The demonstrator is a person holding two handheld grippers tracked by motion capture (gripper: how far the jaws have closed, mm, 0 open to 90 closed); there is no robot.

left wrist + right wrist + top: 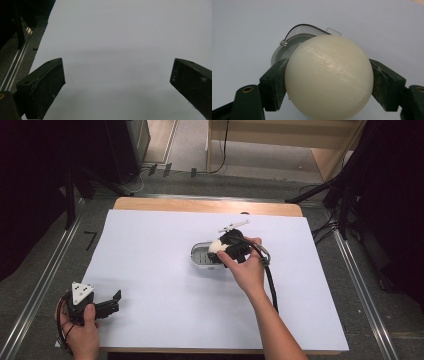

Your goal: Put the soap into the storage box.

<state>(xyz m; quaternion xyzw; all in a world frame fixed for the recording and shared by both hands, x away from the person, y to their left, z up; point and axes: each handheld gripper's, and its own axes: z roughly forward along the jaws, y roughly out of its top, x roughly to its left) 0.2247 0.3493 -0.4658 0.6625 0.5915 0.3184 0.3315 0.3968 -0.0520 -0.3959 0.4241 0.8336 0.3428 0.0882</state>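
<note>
Over the tabletop's middle, high view: my right gripper (226,247) carries the ball (216,246) above the container (202,256), likely for dropping in.
Left gripper view: my left gripper (117,80) idles, jaws wide apart, empty, near the front-left corner.
Right gripper view: jaws clamp the ball (329,77) on both sides.

I am looking at a wooden desk (150,204) that is wearing a big white sheet (165,285) over nearly all its top. A small grey dish (201,255) is sitting on the sheet, a bit right of the middle.
</note>
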